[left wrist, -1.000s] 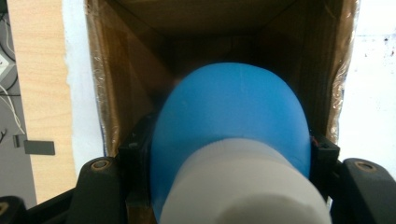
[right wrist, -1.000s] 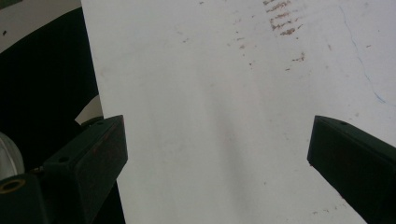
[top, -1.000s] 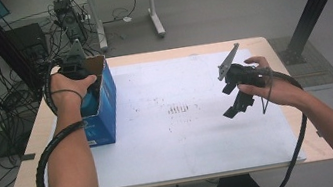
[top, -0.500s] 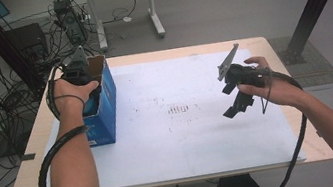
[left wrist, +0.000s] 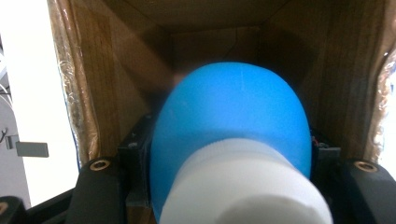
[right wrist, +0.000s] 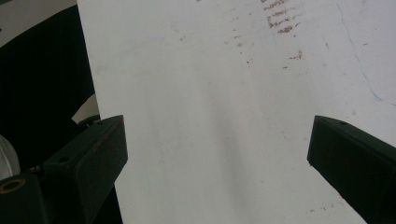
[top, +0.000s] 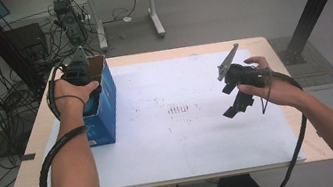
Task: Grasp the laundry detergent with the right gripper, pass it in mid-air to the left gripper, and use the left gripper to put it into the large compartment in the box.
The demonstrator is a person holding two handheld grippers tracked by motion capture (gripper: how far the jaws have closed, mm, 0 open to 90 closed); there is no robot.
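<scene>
An open blue cardboard box (top: 106,100) stands at the table's left edge. My left gripper (top: 78,73) points down into its opening. In the left gripper view, the box's brown inner walls (left wrist: 102,79) surround a rounded blue object (left wrist: 233,116) with a white cylindrical end (left wrist: 243,191). My left gripper (left wrist: 229,156) is shut on that object, a jaw on each side. On the right, my right gripper (top: 237,103) hangs over the white sheet (top: 173,148). In the right gripper view, my right gripper (right wrist: 217,140) is open with nothing between its jaws.
The wooden table (top: 148,56) is mostly covered by the white sheet, which has small brown marks (top: 181,108) near its middle. Cables and equipment (top: 66,18) lie on the floor beyond the far left. A black post (top: 312,4) stands at the far right.
My left hand has shifted slightly at the box's opening. The right hand and its gripper have stayed in place.
</scene>
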